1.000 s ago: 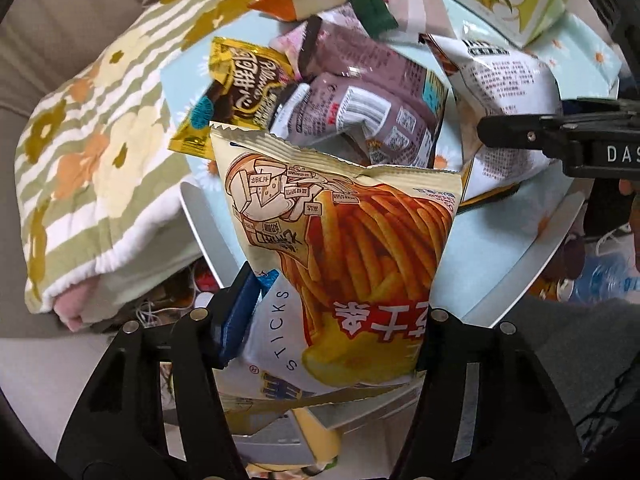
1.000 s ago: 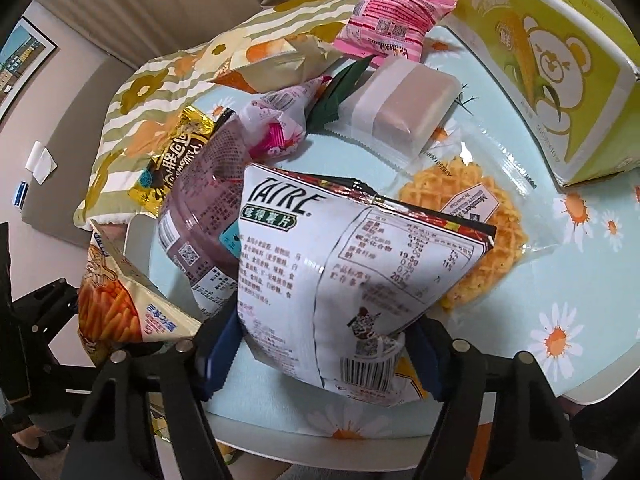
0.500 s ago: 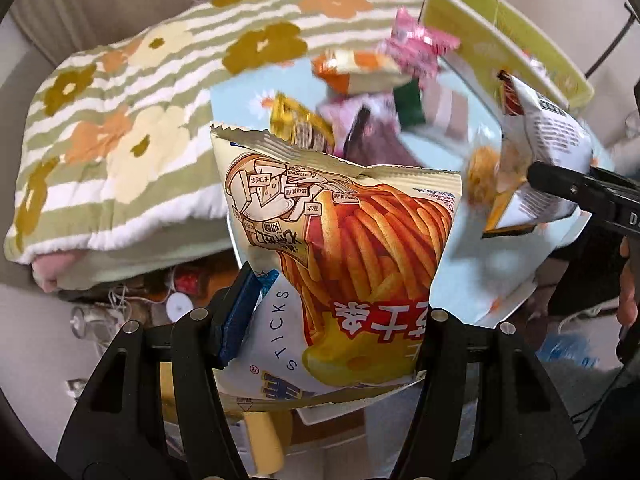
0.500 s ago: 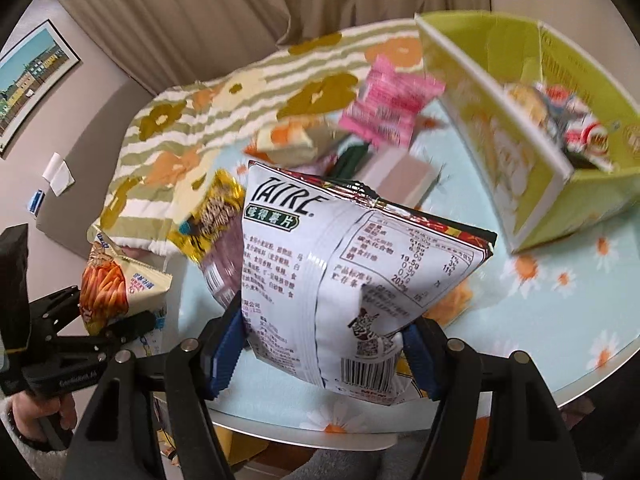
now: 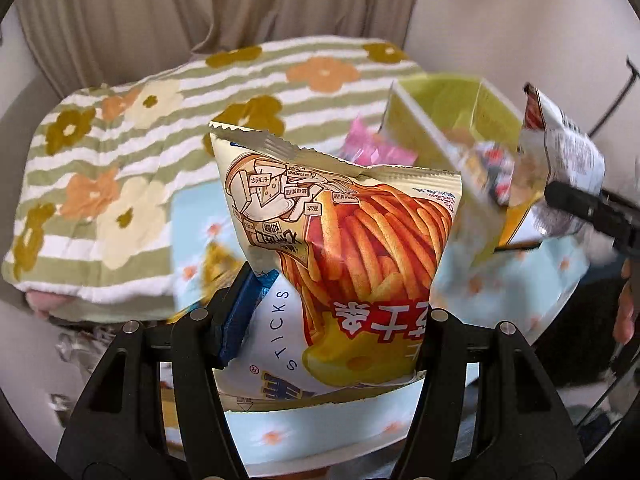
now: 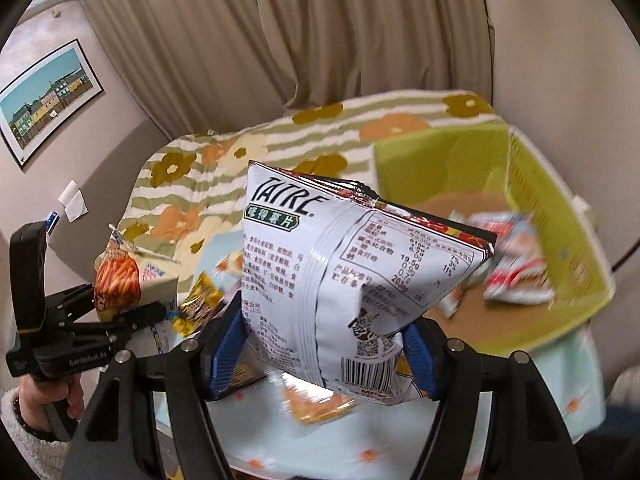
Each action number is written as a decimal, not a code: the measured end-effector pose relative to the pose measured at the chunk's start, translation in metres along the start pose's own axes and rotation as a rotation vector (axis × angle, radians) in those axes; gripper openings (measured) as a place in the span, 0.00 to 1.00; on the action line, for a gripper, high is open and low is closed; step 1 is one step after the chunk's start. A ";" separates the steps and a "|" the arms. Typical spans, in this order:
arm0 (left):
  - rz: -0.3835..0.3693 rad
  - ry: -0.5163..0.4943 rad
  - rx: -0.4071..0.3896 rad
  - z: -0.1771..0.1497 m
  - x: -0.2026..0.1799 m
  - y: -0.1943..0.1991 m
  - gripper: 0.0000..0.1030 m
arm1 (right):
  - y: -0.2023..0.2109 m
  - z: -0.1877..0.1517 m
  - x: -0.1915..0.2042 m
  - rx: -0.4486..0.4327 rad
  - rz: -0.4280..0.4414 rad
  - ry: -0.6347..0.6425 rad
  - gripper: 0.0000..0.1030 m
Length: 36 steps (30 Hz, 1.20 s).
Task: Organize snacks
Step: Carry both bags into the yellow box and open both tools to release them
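My left gripper [image 5: 324,320] is shut on an orange-and-cream bag of potato sticks [image 5: 340,248] and holds it up above the near edge of the table. My right gripper [image 6: 324,344] is shut on a white Tatre chip bag [image 6: 352,276], lifted in front of the open yellow-green box [image 6: 560,216]. The box holds several snack packets [image 6: 512,268]. The white bag also shows in the left wrist view [image 5: 564,152], and the sticks bag and left gripper show in the right wrist view [image 6: 120,276].
A table with a light blue daisy cloth [image 6: 400,452] carries loose snacks: a yellow packet [image 6: 200,300], an orange waffle packet [image 6: 316,404], a pink packet [image 5: 372,148]. A striped floral blanket [image 5: 120,160] lies behind. Curtains and a wall picture [image 6: 48,100] stand at the back.
Both grippers have risen and tilted upward with their bags. The table's snacks have dropped low in view, and the inside of the yellow-green box shows now.
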<state>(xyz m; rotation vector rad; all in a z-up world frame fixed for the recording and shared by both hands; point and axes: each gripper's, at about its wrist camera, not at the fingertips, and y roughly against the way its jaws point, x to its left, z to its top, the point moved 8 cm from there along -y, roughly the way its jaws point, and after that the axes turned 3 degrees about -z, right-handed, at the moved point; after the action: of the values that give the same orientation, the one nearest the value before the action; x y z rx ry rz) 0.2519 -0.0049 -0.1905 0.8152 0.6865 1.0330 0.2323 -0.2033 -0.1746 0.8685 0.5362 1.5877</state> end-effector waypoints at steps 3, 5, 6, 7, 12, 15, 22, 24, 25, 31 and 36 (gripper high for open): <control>-0.021 0.024 -0.029 0.027 -0.035 -0.009 0.56 | 0.007 0.024 -0.032 -0.017 0.003 0.023 0.64; -0.021 0.026 -0.043 0.046 -0.061 -0.018 0.56 | 0.010 0.040 -0.058 -0.027 -0.006 0.039 0.64; -0.025 0.028 -0.049 0.057 -0.077 -0.024 0.56 | 0.010 0.045 -0.068 -0.026 -0.007 0.042 0.64; -0.030 0.030 -0.053 0.063 -0.087 -0.027 0.56 | 0.010 0.051 -0.078 -0.022 -0.005 0.043 0.64; -0.042 0.041 -0.055 0.097 -0.139 -0.054 0.56 | 0.008 0.072 -0.125 0.000 -0.006 0.050 0.64; -0.044 0.051 -0.038 0.113 -0.161 -0.075 0.56 | 0.002 0.082 -0.147 0.004 -0.023 0.056 0.64; -0.042 0.004 0.034 0.142 -0.189 -0.127 0.56 | -0.014 0.094 -0.185 0.034 -0.009 -0.016 0.64; -0.045 -0.001 0.051 0.149 -0.190 -0.142 0.56 | -0.021 0.095 -0.189 0.041 -0.014 -0.022 0.64; -0.050 -0.005 0.059 0.153 -0.192 -0.150 0.56 | -0.024 0.095 -0.191 0.047 -0.018 -0.028 0.64; -0.050 -0.012 0.094 0.165 -0.190 -0.178 0.65 | -0.041 0.097 -0.201 0.081 -0.018 -0.059 0.64; -0.044 -0.019 0.091 0.165 -0.186 -0.183 1.00 | -0.048 0.099 -0.203 0.085 -0.018 -0.083 0.64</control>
<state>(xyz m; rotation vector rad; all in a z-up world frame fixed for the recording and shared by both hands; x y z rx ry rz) 0.4022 -0.2706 -0.2365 0.8842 0.7361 0.9591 0.3463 -0.4023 -0.1979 0.9865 0.5542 1.5141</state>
